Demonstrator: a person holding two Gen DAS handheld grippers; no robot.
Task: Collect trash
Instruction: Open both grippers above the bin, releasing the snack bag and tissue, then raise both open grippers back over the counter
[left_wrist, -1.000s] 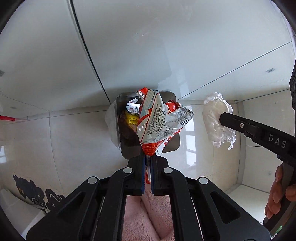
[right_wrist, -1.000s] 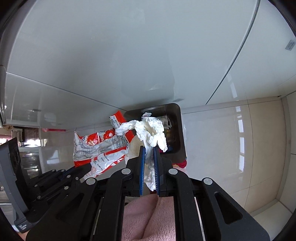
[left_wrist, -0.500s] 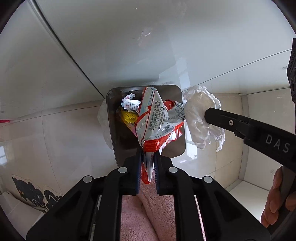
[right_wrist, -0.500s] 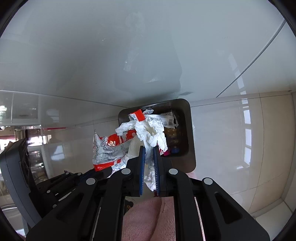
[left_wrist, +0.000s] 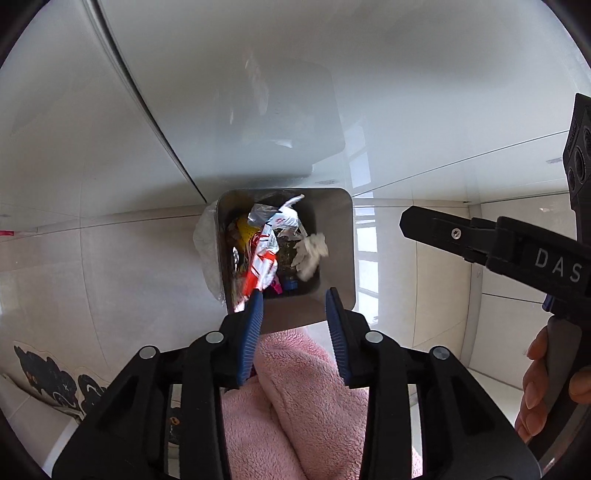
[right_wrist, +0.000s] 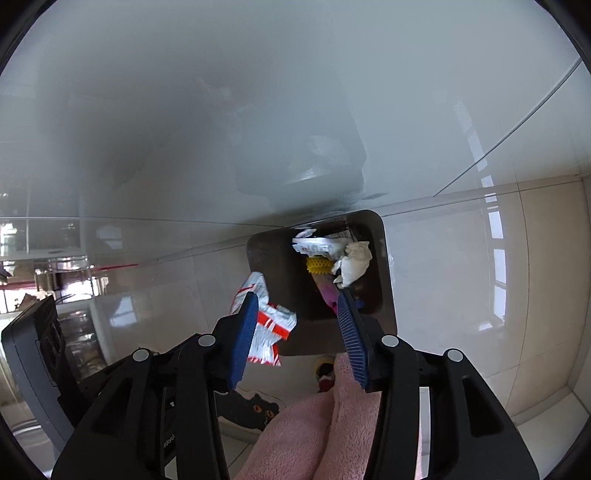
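Left tongs: I'm holding them open, empty.
Right tongs: open, empty.
Progress: wrapper and tissue are lying in the bin; nothing else needing pickup is showing.

White capital letters "DAS" are printed on the black side of the right gripper, seen in the left wrist view. Print on the red and white wrapper in the bin is too small to read.

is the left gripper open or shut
Open: the left gripper has blue pads wide apart, nothing between them, above the trash bin.
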